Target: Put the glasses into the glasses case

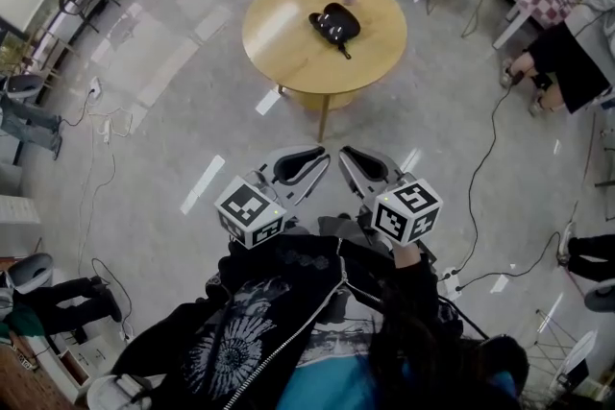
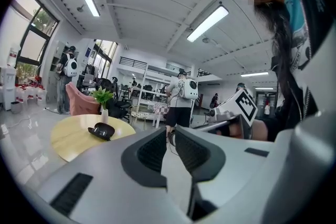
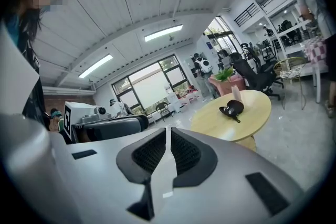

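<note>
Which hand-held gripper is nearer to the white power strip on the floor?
Right. In the head view the right hand-held gripper sits just left of the power strip; the left hand-held gripper is farther left, beyond it.

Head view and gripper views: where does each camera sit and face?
Head view: on the person's head, steeply down at floor, round table, glasses case; torso, left gripper, right gripper show.
Left gripper view: on that gripper, along its shut jaws toward the table; person at right.
Right gripper view: likewise; person at left.
All three share table and case.
</note>
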Demonstrator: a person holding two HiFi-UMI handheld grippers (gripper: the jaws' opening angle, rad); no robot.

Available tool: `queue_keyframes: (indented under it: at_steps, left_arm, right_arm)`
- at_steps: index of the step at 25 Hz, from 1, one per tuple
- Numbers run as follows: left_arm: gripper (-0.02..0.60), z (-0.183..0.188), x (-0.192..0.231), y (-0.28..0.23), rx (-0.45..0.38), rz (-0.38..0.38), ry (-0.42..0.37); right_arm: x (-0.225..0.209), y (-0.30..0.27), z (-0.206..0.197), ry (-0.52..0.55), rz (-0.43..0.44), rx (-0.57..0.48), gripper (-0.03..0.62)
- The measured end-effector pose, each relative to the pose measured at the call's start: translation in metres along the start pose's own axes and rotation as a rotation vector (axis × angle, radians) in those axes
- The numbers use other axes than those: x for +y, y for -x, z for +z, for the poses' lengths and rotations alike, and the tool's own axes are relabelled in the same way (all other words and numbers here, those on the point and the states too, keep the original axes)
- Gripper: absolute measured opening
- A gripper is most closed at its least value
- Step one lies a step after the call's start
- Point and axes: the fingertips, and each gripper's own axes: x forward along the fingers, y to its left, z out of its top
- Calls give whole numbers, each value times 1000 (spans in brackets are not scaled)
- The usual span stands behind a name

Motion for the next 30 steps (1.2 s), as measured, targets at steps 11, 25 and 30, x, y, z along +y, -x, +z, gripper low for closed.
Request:
queue_keyframes:
  at_steps: [11, 25, 30]
  left_arm:
    - [46, -11, 18, 70, 1, -45, 8]
    - [46, -16, 23, 107, -30, -73, 12]
    - [46, -17, 22, 111, -38, -74, 11]
  right_arm:
    - [60, -37, -28, -33, -37, 5, 49]
    - [94, -52, -43, -5, -55, 22, 46]
    - [98, -51, -46, 0, -57, 29, 46]
